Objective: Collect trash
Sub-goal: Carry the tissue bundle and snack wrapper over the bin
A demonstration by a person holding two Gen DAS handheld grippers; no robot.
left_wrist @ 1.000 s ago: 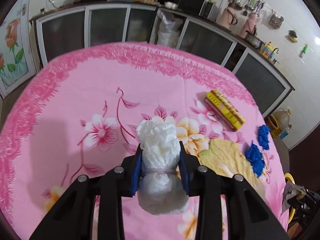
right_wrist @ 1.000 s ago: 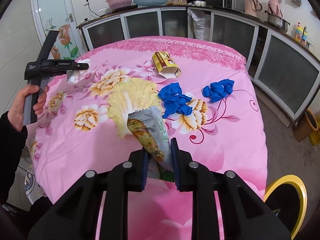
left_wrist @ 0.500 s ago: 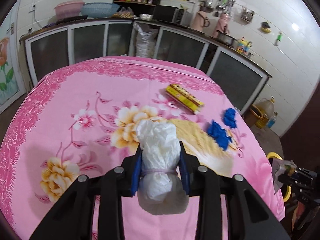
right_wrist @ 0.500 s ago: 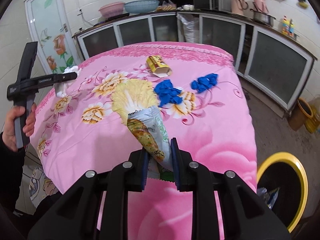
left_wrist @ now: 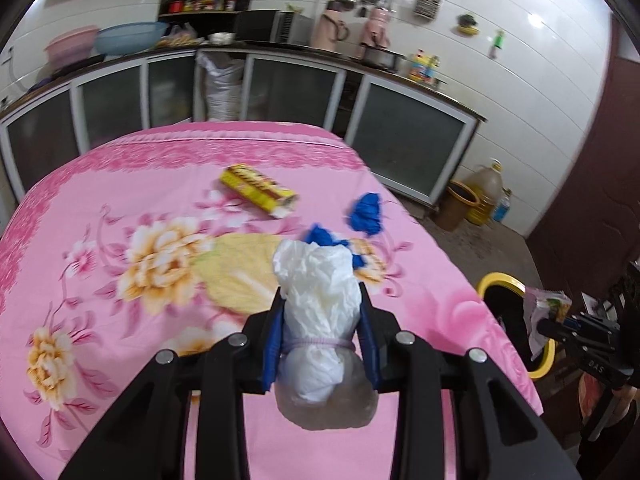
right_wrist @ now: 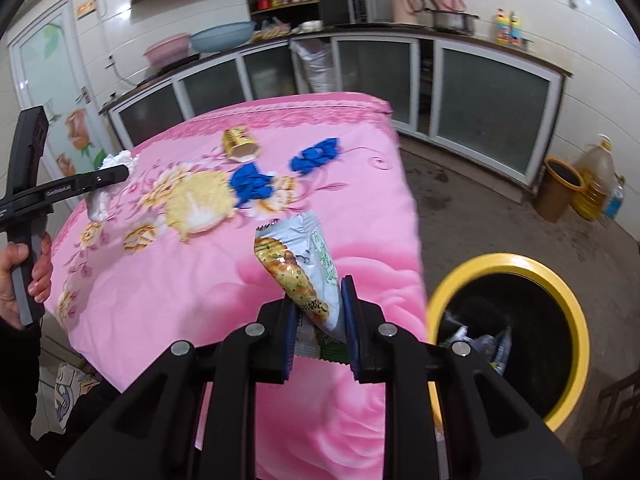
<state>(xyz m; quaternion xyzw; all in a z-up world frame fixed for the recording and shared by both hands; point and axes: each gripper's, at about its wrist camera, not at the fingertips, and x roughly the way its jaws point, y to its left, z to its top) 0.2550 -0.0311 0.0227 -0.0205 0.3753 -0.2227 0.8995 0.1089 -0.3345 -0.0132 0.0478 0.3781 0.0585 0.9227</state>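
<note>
The left hand-held gripper (left_wrist: 322,332) is clamped on a tied white plastic bag (left_wrist: 320,312), gripped just above its knot so the bundle cannot slip. The right hand-held gripper (right_wrist: 319,322) pinches a snack wrapper (right_wrist: 300,268) by its lower end, near the yellow-rimmed trash bin (right_wrist: 508,264) on the floor to the right of the table (right_wrist: 192,280), probably ready for dropping. Waiting on the pink floral cloth are two crumpled blue gloves (right_wrist: 250,182), a yellow carton (right_wrist: 240,142) and a yellow paper piece (right_wrist: 200,200). The wrapper's print is too small to read.
</note>
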